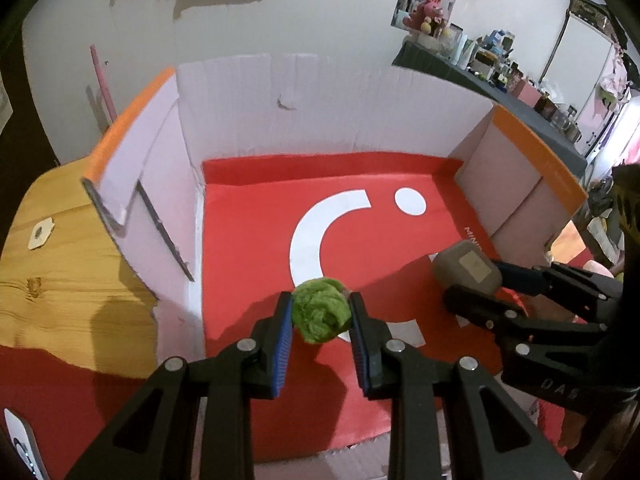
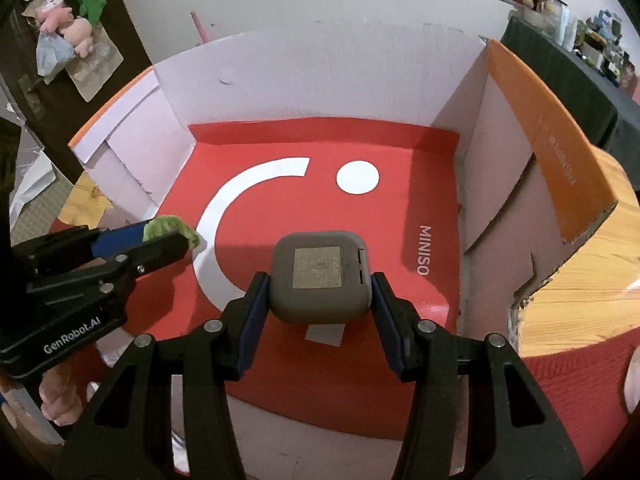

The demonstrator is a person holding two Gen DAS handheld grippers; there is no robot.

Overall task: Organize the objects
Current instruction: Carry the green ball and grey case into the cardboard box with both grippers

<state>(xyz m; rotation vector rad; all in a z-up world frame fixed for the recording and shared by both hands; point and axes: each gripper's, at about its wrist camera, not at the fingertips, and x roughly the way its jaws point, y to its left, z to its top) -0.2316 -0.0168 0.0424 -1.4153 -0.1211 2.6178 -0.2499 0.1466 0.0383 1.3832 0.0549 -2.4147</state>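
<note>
My left gripper is shut on a fuzzy green ball, held above the red floor of an open cardboard box. My right gripper is shut on a grey rounded-square case with a pale label, also over the box floor. In the left wrist view the right gripper enters from the right with the grey case. The right wrist view shows the left gripper at the left with the green ball. Both hang inside the box near its front.
The box floor is a red sheet with a white arc, a dot and MINISO lettering. Orange-edged flaps stand at both sides. A wooden tabletop lies beneath, with a red cloth. A crowded dark shelf runs along the far right.
</note>
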